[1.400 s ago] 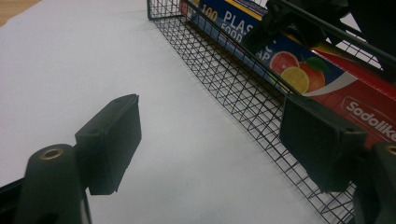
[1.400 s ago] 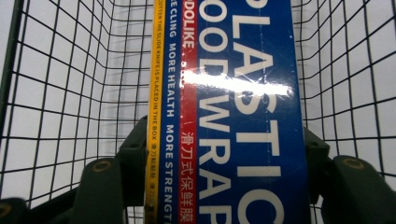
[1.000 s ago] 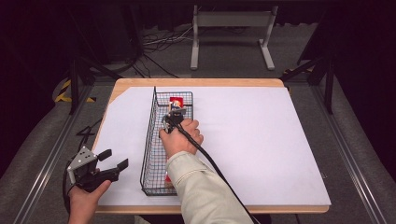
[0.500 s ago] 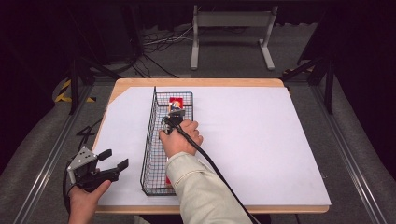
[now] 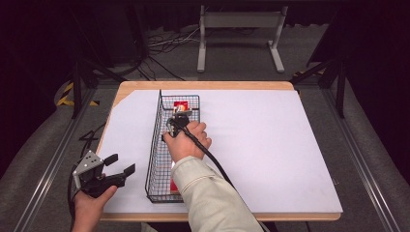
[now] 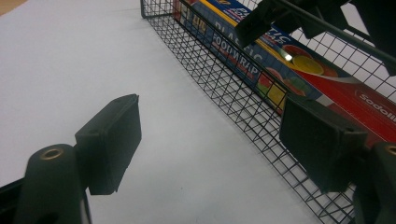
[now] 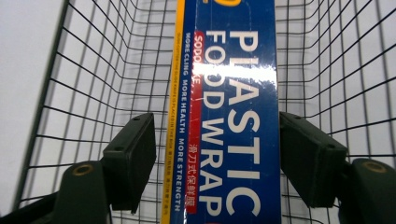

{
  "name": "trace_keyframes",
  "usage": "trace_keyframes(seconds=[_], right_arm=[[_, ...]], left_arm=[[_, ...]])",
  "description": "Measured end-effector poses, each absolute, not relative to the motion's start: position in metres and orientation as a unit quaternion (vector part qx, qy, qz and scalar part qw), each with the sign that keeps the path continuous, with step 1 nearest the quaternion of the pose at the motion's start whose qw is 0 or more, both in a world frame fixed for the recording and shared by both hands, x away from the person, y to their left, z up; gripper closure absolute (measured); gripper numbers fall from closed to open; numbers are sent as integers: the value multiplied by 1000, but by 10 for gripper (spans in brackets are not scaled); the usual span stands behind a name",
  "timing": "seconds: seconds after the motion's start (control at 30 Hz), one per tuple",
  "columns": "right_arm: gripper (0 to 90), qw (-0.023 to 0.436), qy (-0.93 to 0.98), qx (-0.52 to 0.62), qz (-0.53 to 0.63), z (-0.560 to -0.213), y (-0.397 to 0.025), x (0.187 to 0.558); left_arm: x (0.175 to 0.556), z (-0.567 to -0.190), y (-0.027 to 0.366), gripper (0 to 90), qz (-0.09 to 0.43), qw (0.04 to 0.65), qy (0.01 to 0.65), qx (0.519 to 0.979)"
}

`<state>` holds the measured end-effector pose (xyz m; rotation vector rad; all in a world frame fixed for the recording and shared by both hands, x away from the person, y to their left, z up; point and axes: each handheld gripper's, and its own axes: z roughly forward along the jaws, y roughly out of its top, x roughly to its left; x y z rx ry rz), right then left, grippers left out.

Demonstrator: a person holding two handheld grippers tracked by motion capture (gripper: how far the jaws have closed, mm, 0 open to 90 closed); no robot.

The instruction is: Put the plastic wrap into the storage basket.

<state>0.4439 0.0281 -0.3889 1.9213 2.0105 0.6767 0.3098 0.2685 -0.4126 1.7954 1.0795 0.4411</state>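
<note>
Nothing has shifted since the earlier high-view frames: from above, the right gripper [image 5: 178, 117] reaches down into the one wire basket [image 5: 154, 159] over its single plastic food wrap box [image 5: 182, 105], whose long axis runs along the basket, while the left gripper [image 5: 116, 166] hovers wide open and empty off the table's near-left edge. Through the left gripper view, that basket and box lie ahead and to the right, well apart. Along the right gripper view, the box [image 7: 233, 116] sits between the parted jaws, one pad [image 7: 310, 156] touching its edge, the other just clear, so nothing is gripped yet.
</note>
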Motion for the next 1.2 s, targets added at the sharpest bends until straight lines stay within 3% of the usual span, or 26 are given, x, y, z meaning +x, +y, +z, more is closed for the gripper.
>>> trace_keyframes(seconds=[0.63, 1.0, 1.2], right_arm=[[287, 148, 720, 614, 288, -338, 14, 429], [264, 150, 746, 571, 308, -321, -14, 427], [260, 153, 755, 549, 325, -317, -51, 427]], left_arm=[[311, -413, 270, 216, 180, 480, 450, 731], [312, -415, 271, 215, 186, 472, 452, 733], [314, -417, 271, 214, 187, 467, 453, 736]])
